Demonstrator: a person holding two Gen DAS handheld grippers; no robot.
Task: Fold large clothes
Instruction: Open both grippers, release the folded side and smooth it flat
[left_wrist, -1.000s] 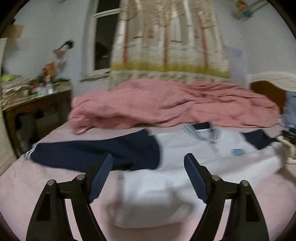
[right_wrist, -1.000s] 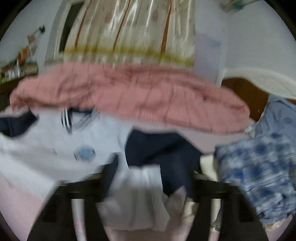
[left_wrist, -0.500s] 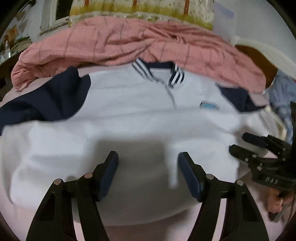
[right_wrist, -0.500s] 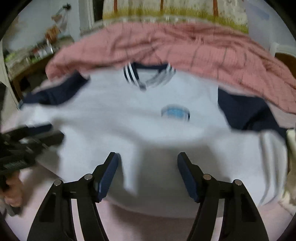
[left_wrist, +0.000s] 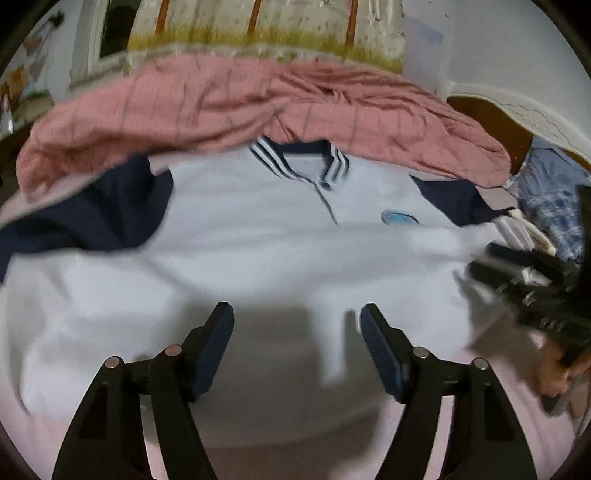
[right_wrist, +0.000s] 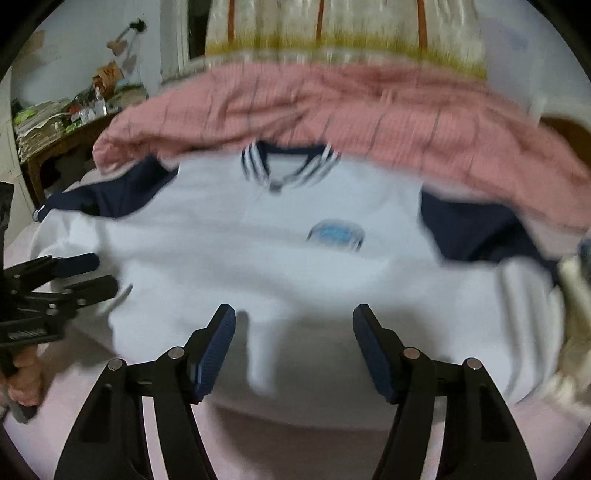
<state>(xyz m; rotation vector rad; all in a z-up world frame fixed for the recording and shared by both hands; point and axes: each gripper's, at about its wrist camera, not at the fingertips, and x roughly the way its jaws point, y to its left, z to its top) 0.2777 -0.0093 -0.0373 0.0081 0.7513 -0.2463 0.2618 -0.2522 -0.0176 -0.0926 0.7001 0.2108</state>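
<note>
Two grippers, left gripper (left_wrist: 297, 325) and right gripper (right_wrist: 293, 325), hover unclenched and empty over the white polo shirt (left_wrist: 258, 236); grasping both hem corners evenly should fold it square.

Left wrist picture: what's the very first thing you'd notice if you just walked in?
The big white shirt with navy sleeves and a striped collar, spread flat on the bed right in front of both grippers. Behind it, against the far side of the bed, lies a rumpled pink blanket. The left gripper and right gripper hang open above the shirt's lower part, holding nothing.
</note>
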